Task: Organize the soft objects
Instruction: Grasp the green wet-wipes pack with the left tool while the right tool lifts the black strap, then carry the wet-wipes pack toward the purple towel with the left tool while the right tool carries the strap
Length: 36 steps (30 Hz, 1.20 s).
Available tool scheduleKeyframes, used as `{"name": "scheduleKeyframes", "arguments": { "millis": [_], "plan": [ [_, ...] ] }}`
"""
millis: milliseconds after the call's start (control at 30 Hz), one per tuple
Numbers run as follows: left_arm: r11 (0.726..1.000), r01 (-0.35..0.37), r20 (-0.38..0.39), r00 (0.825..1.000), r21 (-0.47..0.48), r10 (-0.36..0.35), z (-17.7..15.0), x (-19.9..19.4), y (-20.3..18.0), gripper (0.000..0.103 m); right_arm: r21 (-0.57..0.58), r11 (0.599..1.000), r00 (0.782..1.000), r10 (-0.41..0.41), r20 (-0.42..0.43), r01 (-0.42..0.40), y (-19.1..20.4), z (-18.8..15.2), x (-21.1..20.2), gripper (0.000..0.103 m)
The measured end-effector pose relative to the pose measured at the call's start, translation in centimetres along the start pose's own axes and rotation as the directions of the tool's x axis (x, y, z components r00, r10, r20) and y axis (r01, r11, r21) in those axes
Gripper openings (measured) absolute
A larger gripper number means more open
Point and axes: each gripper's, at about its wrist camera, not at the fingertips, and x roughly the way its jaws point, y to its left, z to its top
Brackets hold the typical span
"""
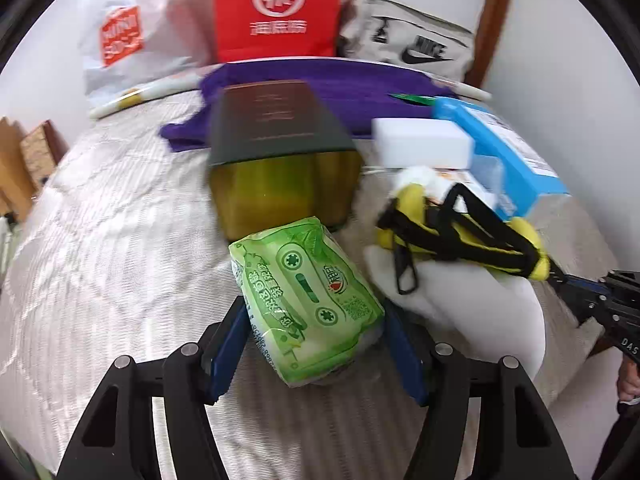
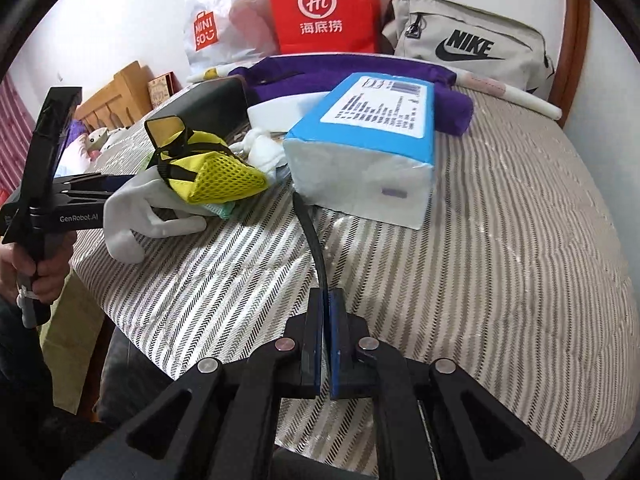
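The left gripper (image 1: pixel 310 344) straddles the green tissue pack (image 1: pixel 306 304) on the bed (image 2: pixel 500 264), jaws roughly half open. The blue pads flank the pack's near end, and I cannot tell whether they press on it. The pack leans against the dark box (image 1: pixel 280 156), so a loose close could simply shove it forward and tip it off the pads.

The right gripper (image 2: pixel 326 344) has its jaws pinched almost together on a thin black strap (image 2: pixel 314 236) that runs away toward the blue tissue block (image 2: pixel 368 148). I judge that the bigger risk — the strap seems to belong to the yellow mesh pouch (image 2: pixel 216 172), which lies on the white glove (image 2: pixel 140 208). A pull could drag the pouch, glove and tissue block together, or the narrow strap could slip free.
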Motion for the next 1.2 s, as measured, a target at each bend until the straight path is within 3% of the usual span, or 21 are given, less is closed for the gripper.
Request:
{"name": "scheduleKeyframes", "arguments": {
  "millis": [200, 467, 833, 1200],
  "plan": [
    [0.998, -0.018, 0.014, 1.000, -0.059, 0.019, -0.6, -0.6, 2.9, 0.063, -0.016, 1.000, 1.000, -0.005, 0.002, 0.005, 0.6, 0.5, 1.4, 0.007],
    [0.995, 0.025, 0.038, 0.999, -0.092, -0.022, -0.5, -0.8, 3.6, 0.060, -0.027, 0.999, 0.999, -0.027, 0.022, 0.027, 1.3, 0.9, 1.7, 0.003],
    [0.993, 0.076, 0.101, 0.993, -0.093, -0.066, 0.1, -3.9, 3.6, 0.060, -0.011, 1.000, 0.997, -0.015, 0.076, 0.016, 0.9, 0.6, -2.5, 0.003],
    [0.996, 0.056, 0.153, 0.987, -0.067, -0.046, 2.4, -7.0, 2.8, 0.060, -0.010, 1.000, 0.985, -0.001, 0.171, 0.002, 1.1, 3.1, -5.8, 0.003]
  ]
}}
